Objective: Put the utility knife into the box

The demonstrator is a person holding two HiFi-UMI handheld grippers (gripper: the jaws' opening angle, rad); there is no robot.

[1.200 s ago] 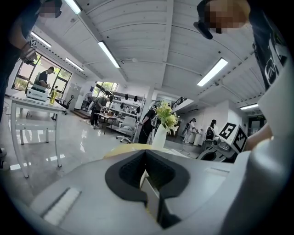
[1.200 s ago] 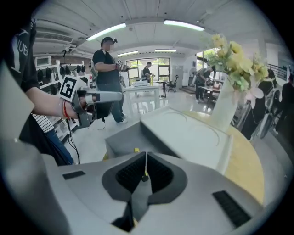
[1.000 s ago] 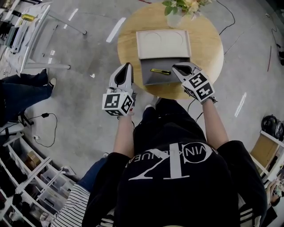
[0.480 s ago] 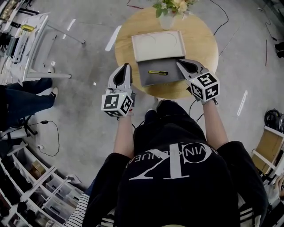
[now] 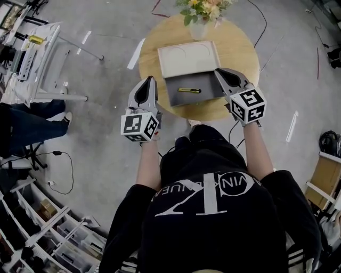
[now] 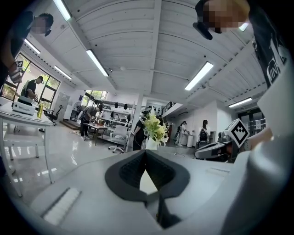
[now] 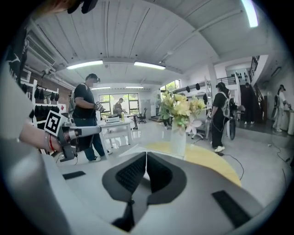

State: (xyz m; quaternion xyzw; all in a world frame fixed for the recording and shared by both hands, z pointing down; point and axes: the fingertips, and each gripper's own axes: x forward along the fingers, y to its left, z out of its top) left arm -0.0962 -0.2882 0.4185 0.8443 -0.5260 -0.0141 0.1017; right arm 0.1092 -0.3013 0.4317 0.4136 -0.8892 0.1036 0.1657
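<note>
The yellow and black utility knife (image 5: 189,90) lies inside the open grey box (image 5: 205,97) on the round wooden table (image 5: 242,53). The box's pale lid (image 5: 189,56) stands open behind it. My right gripper (image 5: 217,71) hovers at the box's right edge, shut and empty. My left gripper (image 5: 149,79) hangs over the floor just left of the table, also shut with nothing in it. In the left gripper view the jaws (image 6: 145,151) meet at the tips; in the right gripper view the jaws (image 7: 146,153) are pressed together too.
A vase of flowers (image 5: 205,8) stands at the table's far edge, behind the box; the vase (image 7: 178,137) shows ahead of the right gripper. A white workbench (image 5: 37,53) is at the far left. Cables run across the floor. People stand in the background.
My right gripper has drawn back from the knife toward the box's right edge. The knife stays in the box. The left gripper has barely moved.
</note>
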